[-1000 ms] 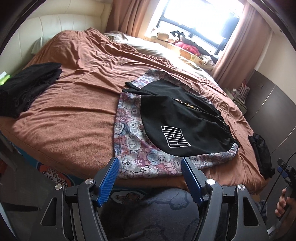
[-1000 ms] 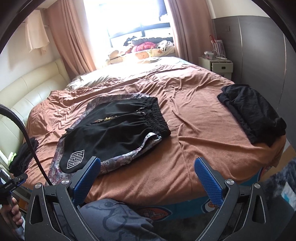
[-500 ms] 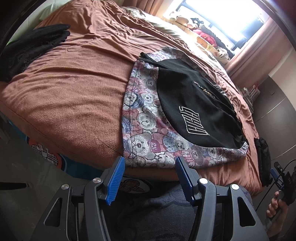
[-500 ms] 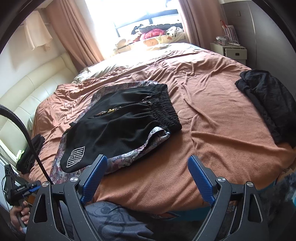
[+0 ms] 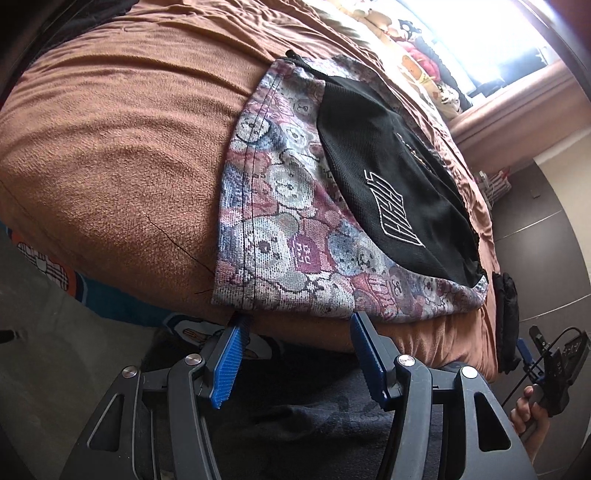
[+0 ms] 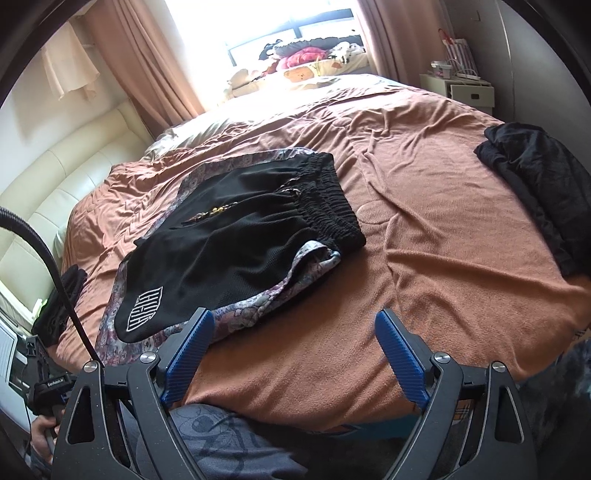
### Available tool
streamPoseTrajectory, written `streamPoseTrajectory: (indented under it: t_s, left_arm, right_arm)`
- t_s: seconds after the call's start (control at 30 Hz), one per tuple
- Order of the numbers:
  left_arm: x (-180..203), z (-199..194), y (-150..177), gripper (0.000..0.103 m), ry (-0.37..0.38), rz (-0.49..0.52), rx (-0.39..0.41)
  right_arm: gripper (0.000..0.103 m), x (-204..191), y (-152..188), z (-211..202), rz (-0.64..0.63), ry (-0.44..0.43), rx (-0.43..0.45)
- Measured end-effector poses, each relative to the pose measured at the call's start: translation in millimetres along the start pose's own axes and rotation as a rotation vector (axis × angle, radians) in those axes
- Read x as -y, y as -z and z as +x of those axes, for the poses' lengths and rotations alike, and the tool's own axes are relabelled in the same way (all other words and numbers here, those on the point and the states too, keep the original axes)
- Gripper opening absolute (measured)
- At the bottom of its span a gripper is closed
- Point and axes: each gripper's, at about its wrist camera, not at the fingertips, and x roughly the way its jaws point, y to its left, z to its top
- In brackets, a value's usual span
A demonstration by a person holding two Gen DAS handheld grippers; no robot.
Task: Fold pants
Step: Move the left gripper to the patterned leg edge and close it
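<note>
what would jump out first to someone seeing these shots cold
The black shorts with a white logo, lying on bear-print pants at the near edge of the brown bed. The left gripper hovers open at the pants' hem. A black clothes pile sits at the bed's right side.

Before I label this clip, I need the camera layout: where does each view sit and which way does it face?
Left wrist: on the left gripper, low at the bed's edge, facing the bear-print pants' hem; the person's other hand shows.
Right wrist: on the right gripper, higher, facing across the bed toward the window; a hand shows.
Both show the black shorts on the pants.
</note>
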Motion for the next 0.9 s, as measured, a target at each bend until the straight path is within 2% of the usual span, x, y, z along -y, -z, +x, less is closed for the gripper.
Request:
streamPoseTrajectory:
  t_s: [0.23,0.33,0.43,0.57,0.63,0.7,0.9]
  left_arm:
    - [3.5,-19.3,-8.7,0.060,0.013,0.018,0.131]
    - [1.5,-16.2,-14.0,0.060,-0.003,0.014,0.140]
    - [0.3,-8.2,-14.6,0.060,-0.006,0.002,0.136]
    - [3.4,-4.9,-11.2,0.059,-0.009,0.014,0.156]
    - [3.6,-3.0,-10.3,0.042,-0.021,0.011,0.156]
    - [2.5,-0.8,-10.9,0.032,-0.031,0.002,0.154]
    - [-3.3,-6.6,-14.6,0.010,-0.060,-0.039,0.184]
  right_arm:
    - [0.089,11.2,-8.8,32.6,0.053,-0.036,-0.063]
    - [0.089,14.9,-13.7,50.6,0.066,-0.054,-0.090]
    - [0.082,20.2,-18.5,70.2,0.088,-0.081,-0.124]
    - [0.079,29.4,-24.6,92.9,0.117,-0.108,-0.151]
    - [0.079,33.4,-27.4,102.0,0.132,-0.115,-0.152]
    - [0.079,38.3,-29.5,109.2,0.151,-0.124,-0.147]
    - [0.065,45.6,-36.1,130.6,0.190,-0.186,-0.142]
